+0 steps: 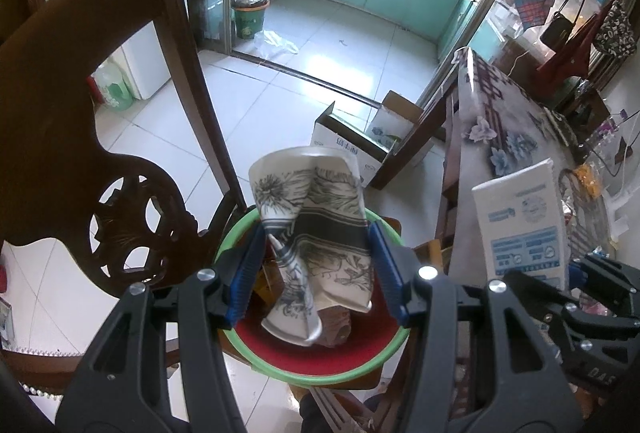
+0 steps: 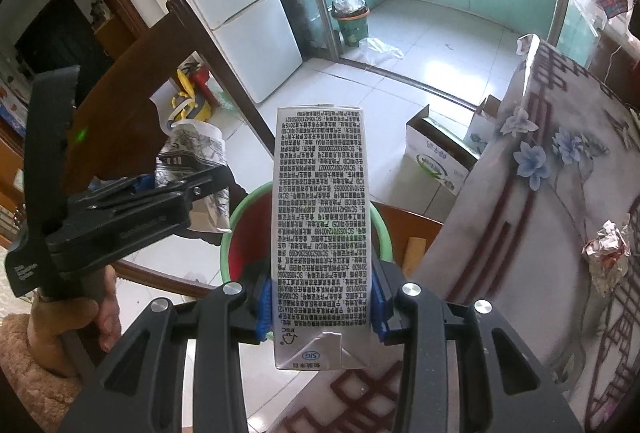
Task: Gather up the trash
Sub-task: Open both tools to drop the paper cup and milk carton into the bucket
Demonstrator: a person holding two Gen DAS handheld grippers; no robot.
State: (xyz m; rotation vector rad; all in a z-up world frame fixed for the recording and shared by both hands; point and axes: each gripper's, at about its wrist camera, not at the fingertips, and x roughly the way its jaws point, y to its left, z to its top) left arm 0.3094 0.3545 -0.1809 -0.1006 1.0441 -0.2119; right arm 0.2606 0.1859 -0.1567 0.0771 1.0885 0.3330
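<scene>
The left gripper is clenched on a crumpled paper cup, its blue pads pressing the cup's waist from both sides; the cup's mouth points forward and its base hangs just above the green-rimmed red bin, over brown scraps already inside; the bin's rim passes under both fingers.

The right gripper is clamped on a silver drink carton, gripped near its folded lower end, the rest standing out forward over the same bin; the carton covers the bin's right half, and the left gripper with the cup sits just beside it at the bin's left rim.

A dark wooden chair back rises close on the bin's left; the table edge with its flowered cloth flanks the right, a crumpled foil wrapper lying on it well in from the edge; beyond the bin lies bare tiled floor and an open cardboard box.
</scene>
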